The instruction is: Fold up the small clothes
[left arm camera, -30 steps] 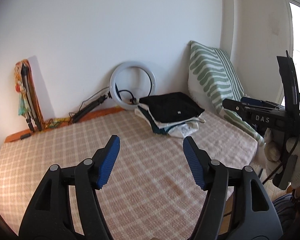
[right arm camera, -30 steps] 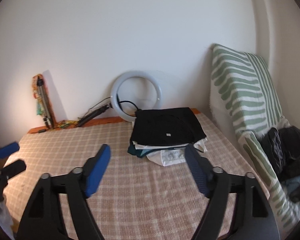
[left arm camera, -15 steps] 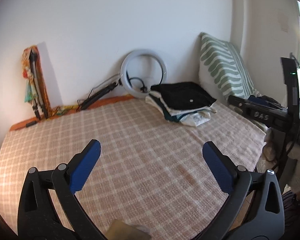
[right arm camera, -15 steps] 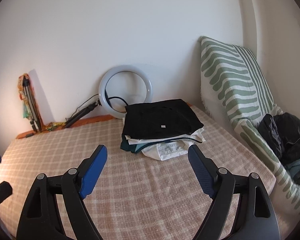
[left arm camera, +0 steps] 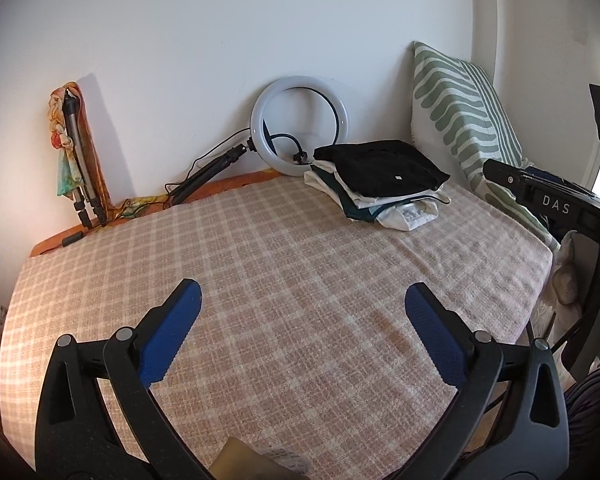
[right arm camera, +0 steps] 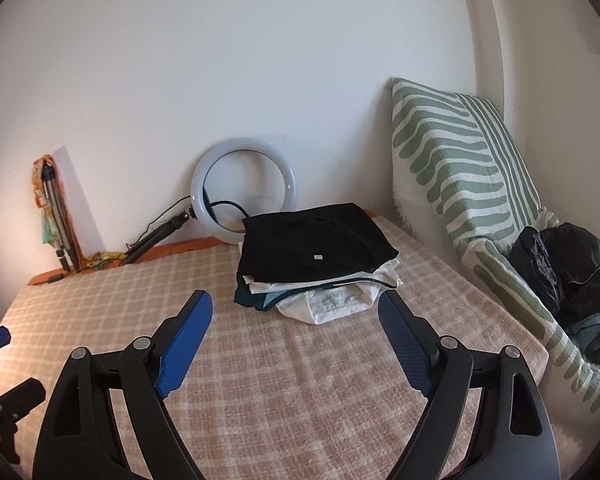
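A stack of folded clothes (left arm camera: 380,184) (right arm camera: 316,252), with a black garment on top and white and teal ones under it, lies at the far right of the bed. My left gripper (left arm camera: 302,288) is open wide above the checked bedcover (left arm camera: 280,280), with nothing between its blue pads. My right gripper (right arm camera: 294,298) is open too and holds nothing. It hovers just short of the stack and is aimed at it. In the left wrist view the right tool's black body (left arm camera: 552,204), marked DAS, shows at the right edge in a gloved hand.
A ring light (left arm camera: 298,126) (right arm camera: 244,192) and a folded tripod (left arm camera: 78,152) lean on the back wall. A green-striped cushion (right arm camera: 456,176) stands at the right, with dark bags (right arm camera: 564,264) beside it. The bed's right edge (left arm camera: 540,280) drops off.
The left jaws have spread much wider. Both grippers have sunk a little and tipped down toward the bed. The stack has not moved.
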